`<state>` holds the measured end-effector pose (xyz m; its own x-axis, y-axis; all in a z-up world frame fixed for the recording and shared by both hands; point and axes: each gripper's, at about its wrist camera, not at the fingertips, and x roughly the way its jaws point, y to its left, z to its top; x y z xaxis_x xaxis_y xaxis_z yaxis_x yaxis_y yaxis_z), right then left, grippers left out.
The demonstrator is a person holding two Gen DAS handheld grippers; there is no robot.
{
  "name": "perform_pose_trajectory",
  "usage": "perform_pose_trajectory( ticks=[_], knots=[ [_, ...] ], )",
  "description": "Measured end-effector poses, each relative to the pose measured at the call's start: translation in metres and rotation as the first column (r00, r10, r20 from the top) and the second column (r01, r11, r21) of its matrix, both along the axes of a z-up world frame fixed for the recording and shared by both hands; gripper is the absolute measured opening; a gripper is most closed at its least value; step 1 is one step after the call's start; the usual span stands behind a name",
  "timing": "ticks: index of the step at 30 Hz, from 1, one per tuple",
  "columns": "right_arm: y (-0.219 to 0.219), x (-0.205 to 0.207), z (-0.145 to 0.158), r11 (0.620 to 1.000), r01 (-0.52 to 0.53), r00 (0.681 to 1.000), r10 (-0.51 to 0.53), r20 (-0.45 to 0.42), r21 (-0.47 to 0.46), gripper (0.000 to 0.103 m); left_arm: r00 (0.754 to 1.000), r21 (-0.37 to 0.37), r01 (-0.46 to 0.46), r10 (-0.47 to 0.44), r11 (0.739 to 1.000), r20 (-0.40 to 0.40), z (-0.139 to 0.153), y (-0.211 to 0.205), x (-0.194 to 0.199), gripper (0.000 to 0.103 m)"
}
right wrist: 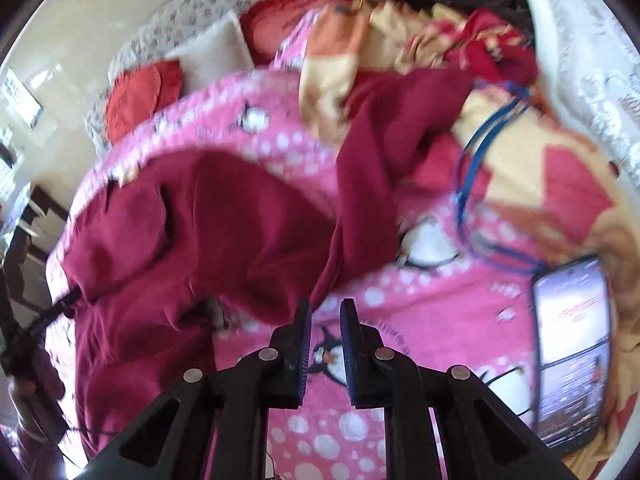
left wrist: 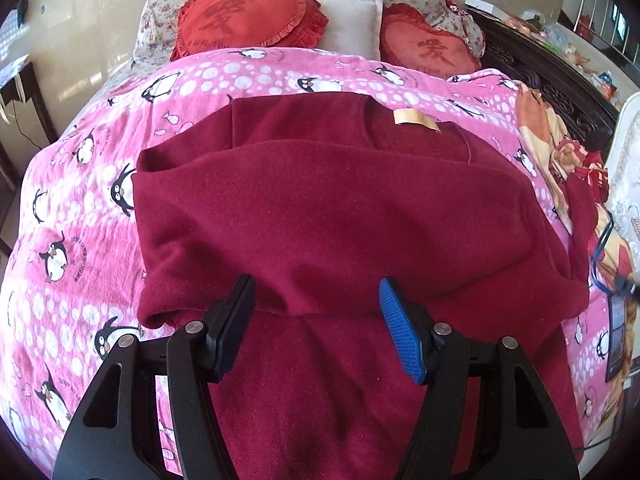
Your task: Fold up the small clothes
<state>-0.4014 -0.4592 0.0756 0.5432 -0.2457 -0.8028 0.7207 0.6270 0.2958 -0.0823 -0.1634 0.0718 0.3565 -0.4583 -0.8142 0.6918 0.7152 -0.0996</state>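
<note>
The dark red fleece top [left wrist: 328, 216] lies flat on the pink penguin blanket [left wrist: 68, 216], near the middle of the bed, with its neck label [left wrist: 416, 119] on the far side. One part is folded across the body, and its hem makes a straight edge just in front of the left gripper [left wrist: 316, 304]. To the left of the top the blanket is free; to the right of the top a sleeve [right wrist: 384, 152] runs out to a heap of orange and yellow cloth [right wrist: 520, 128]. A phone [right wrist: 570, 354] and a blue cord [right wrist: 472, 168] lie on that side too.

The left gripper points down over the near part of the top, fingers well apart, holding nothing. The right gripper [right wrist: 326, 320] is over bare blanket beside the top, its fingers nearly together with only a narrow gap and nothing between them.
</note>
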Motion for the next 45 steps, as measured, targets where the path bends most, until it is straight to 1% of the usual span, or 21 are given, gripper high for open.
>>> perform_pose_trajectory(
  ticks=[1, 2, 3, 8, 12, 13, 14, 16, 20, 22, 24, 26, 29, 30, 34, 37, 38, 39, 41, 43, 45],
  knots=[
    [-0.004, 0.002, 0.008, 1.0, 0.01, 1.0, -0.01, 0.015, -0.026, 0.026, 1.0, -0.002, 0.001, -0.001, 1.0, -0.002, 0.0, -0.001, -0.001, 0.064],
    [-0.011, 0.007, 0.015, 0.998, 0.021, 1.0, -0.02, 0.019, -0.057, 0.046, 1.0, -0.004, 0.001, -0.001, 1.0, -0.006, 0.0, -0.001, -0.002, 0.064],
    [-0.019, 0.015, 0.021, 0.995, 0.034, 0.999, -0.032, 0.021, -0.091, 0.051, 1.0, -0.005, 0.001, -0.001, 1.0, -0.009, 0.0, -0.002, -0.003, 0.064],
    [-0.077, 0.072, 0.013, 0.987, 0.033, 0.998, -0.04, -0.039, -0.156, 0.053, 1.0, 0.02, 0.01, -0.01, 1.0, 0.006, 0.0, -0.003, -0.009, 0.064],
    [-0.128, 0.105, -0.024, 0.995, 0.063, 0.991, -0.072, -0.116, -0.083, 0.053, 1.0, 0.043, 0.002, -0.003, 0.999, 0.014, -0.001, 0.0, -0.008, 0.064],
    [-0.138, 0.107, -0.033, 0.996, 0.071, 0.99, -0.076, -0.119, -0.05, 0.047, 1.0, 0.046, -0.003, 0.002, 0.999, 0.015, -0.001, 0.001, -0.007, 0.064],
    [-0.143, 0.106, -0.041, 0.997, 0.075, 0.99, -0.078, -0.119, -0.028, 0.026, 1.0, 0.047, -0.006, 0.006, 0.999, 0.015, 0.0, 0.002, -0.006, 0.064],
    [-0.147, 0.098, -0.042, 0.996, 0.088, 0.993, -0.089, -0.083, -0.009, 0.006, 1.0, 0.043, -0.01, 0.01, 0.999, 0.016, 0.001, 0.004, -0.003, 0.064],
    [-0.127, 0.073, 0.0, 1.0, 0.01, 0.993, -0.01, 0.115, 0.0, 0.004, 1.0, 0.019, -0.022, 0.021, 1.0, 0.015, 0.006, 0.005, 0.003, 0.064],
    [-0.107, 0.067, 0.033, 0.996, -0.086, 0.971, 0.085, 0.222, -0.007, 0.004, 0.999, -0.007, -0.03, 0.03, 1.0, 0.016, 0.012, 0.007, 0.005, 0.064],
    [-0.082, 0.072, 0.064, 0.977, -0.211, 0.929, 0.207, 0.307, -0.018, 0.004, 0.999, -0.035, -0.043, 0.044, 0.998, 0.022, 0.02, 0.01, 0.007, 0.064],
    [-0.051, 0.086, 0.093, 0.935, -0.351, 0.861, 0.344, 0.374, -0.053, 0.004, 0.998, -0.063, -0.061, 0.062, 0.996, 0.029, 0.029, 0.017, 0.008, 0.064],
    [-0.008, 0.118, 0.12, 0.844, -0.531, 0.74, 0.503, 0.446, -0.07, 0.004, 0.995, -0.099, -0.09, 0.095, 0.991, 0.044, 0.043, 0.03, 0.011, 0.064],
    [0.007, 0.133, 0.125, 0.799, -0.598, 0.687, 0.553, 0.471, -0.066, 0.004, 0.993, -0.11, -0.103, 0.109, 0.989, 0.051, 0.047, 0.036, 0.013, 0.064],
    [0.059, 0.188, 0.119, 0.653, -0.756, 0.558, 0.674, 0.485, -0.037, 0.004, 0.983, -0.173, -0.16, 0.173, 0.972, 0.065, 0.064, 0.062, 0.021, 0.064],
    [0.078, 0.24, 0.087, 0.603, -0.797, 0.561, 0.713, 0.42, 0.041, 0.004, 0.974, -0.213, -0.206, 0.222, 0.955, 0.055, 0.069, 0.081, 0.03, 0.064],
    [0.079, 0.254, 0.073, 0.602, -0.795, 0.579, 0.716, 0.391, 0.075, 0.004, 0.972, -0.21, -0.216, 0.23, 0.954, 0.043, 0.067, 0.083, 0.033, 0.064],
    [0.078, 0.272, 0.056, 0.649, -0.753, 0.641, 0.687, 0.342, 0.108, 0.005, 0.972, -0.201, -0.223, 0.233, 0.954, 0.029, 0.065, 0.084, 0.037, 0.064],
    [0.069, 0.287, 0.034, 0.743, -0.656, 0.744, 0.608, 0.277, 0.134, 0.016, 0.973, -0.191, -0.228, 0.232, 0.955, -0.004, 0.06, 0.084, 0.042, 0.064],
    [0.058, 0.281, 0.03, 0.777, -0.609, 0.778, 0.545, 0.313, 0.16, 0.021, 0.976, -0.196, -0.215, 0.216, 0.957, -0.015, 0.056, 0.083, 0.043, 0.064],
    [0.054, 0.263, 0.035, 0.782, -0.605, 0.77, 0.525, 0.363, 0.153, 0.024, 0.983, -0.179, -0.18, 0.181, 0.967, -0.01, 0.048, 0.074, 0.04, 0.064]
  ],
)
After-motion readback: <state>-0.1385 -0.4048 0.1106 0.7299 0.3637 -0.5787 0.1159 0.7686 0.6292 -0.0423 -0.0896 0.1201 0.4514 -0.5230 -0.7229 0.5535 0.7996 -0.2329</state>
